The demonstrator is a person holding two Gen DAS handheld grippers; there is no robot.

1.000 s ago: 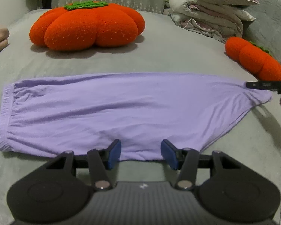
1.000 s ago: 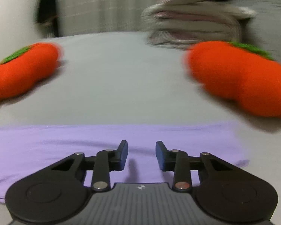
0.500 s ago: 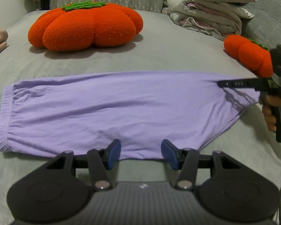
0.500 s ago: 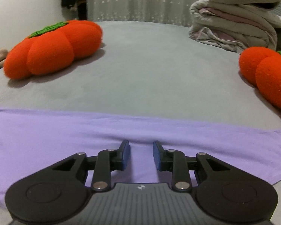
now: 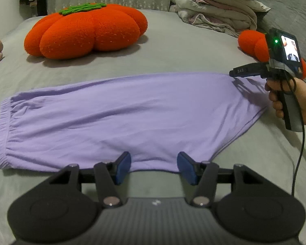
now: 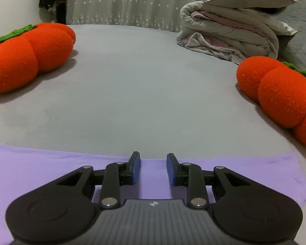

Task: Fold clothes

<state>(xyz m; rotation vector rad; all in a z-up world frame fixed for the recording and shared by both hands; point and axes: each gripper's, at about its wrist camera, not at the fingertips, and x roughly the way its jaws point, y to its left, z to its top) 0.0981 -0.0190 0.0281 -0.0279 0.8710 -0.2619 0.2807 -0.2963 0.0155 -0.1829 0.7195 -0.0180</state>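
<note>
Lilac trousers (image 5: 120,118) lie flat on the grey bed (image 5: 173,47). The left hand-held gripper (image 5: 154,168) gapes empty at their near edge. Only the left view shows the right hand-held gripper (image 6: 153,168), also parted and empty, held in a hand (image 5: 291,100).

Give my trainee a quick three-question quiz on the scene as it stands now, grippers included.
1. True or false: the left gripper has its jaws closed on the lilac garment.
2. Which edge of the garment does the right gripper sit over? A. the far edge B. the elastic end C. the near edge
3. How many orange pumpkin cushions lie on the bed?

Key
1. False: the jaws stand apart at the near hem, gripping nothing.
2. A
3. Two: a large pumpkin cushion at the back left and another pumpkin cushion on the right.
</note>
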